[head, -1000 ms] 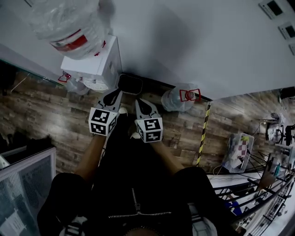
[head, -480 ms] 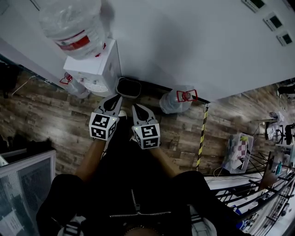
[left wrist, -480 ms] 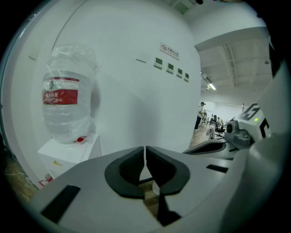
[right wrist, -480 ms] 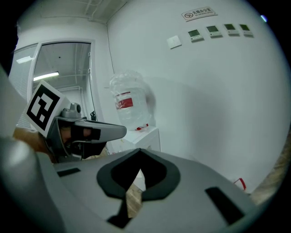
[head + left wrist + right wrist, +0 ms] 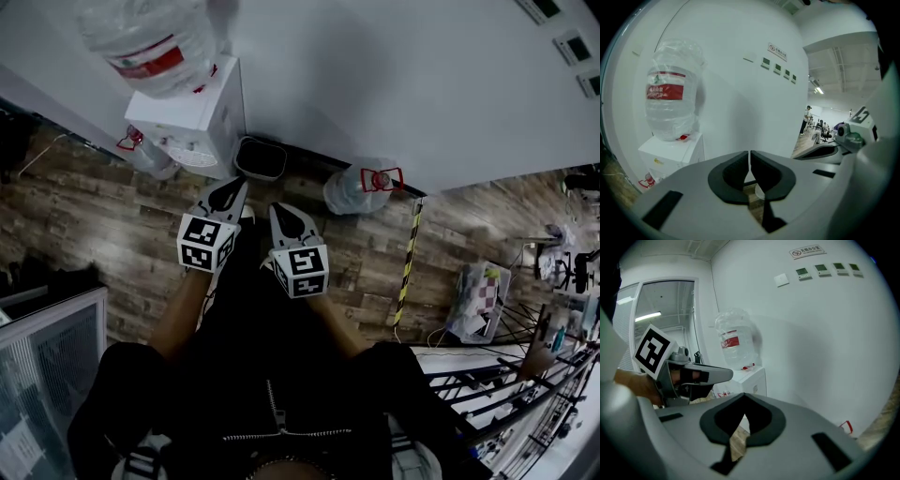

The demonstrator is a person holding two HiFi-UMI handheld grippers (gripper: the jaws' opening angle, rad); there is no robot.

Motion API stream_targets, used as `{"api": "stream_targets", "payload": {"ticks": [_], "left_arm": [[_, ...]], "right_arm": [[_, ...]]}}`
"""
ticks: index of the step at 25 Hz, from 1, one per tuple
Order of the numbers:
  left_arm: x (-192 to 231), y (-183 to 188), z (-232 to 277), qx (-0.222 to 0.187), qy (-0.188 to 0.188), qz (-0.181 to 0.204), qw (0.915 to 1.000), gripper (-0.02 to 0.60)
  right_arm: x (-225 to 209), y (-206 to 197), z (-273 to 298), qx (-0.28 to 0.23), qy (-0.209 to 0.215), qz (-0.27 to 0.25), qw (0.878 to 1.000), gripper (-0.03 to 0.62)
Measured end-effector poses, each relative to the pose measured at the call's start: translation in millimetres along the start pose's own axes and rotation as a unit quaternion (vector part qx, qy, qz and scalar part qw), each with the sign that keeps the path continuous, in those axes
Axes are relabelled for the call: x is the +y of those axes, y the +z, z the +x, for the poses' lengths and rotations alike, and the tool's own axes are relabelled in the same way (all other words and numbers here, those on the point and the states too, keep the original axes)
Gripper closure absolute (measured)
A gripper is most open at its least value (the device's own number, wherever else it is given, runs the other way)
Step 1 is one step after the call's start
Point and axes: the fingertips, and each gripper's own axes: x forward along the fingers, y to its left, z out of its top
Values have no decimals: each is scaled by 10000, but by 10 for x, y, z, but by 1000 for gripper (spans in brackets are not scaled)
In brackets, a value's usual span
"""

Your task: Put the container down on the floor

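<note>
Both grippers at centre frame, noses toward the wall

Looking straight down now: the left gripper (image 5: pixel 228 194) and right gripper (image 5: pixel 291 218) sit side by side in mid-frame, jaws narrowed to a point, nothing seen in either, marker cubes facing up. Just above them, against the white wall (image 5: pixel 375 84), a small black container (image 5: pixel 261 157) stands on the wood floor (image 5: pixel 84 216), right beside the white water dispenser (image 5: pixel 187 122) with its big bottle (image 5: pixel 150 42) at upper left. Right of the container, a clear jug (image 5: pixel 352 192) with a red handle lies at the wall's foot, and a yellow-and-black striped strip (image 5: pixel 408 267) runs down from there. Glass cabinet (image 5: pixel 52 366) at lower left.
</note>
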Motion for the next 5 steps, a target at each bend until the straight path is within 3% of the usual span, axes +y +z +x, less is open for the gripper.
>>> {"api": "stream_targets", "payload": {"ticks": [5], "left_arm": [[-37, -72, -58, 58, 6, -44, 10000, 556]], "right_arm": [[74, -39, -59, 31, 83, 18, 10000, 585]]}}
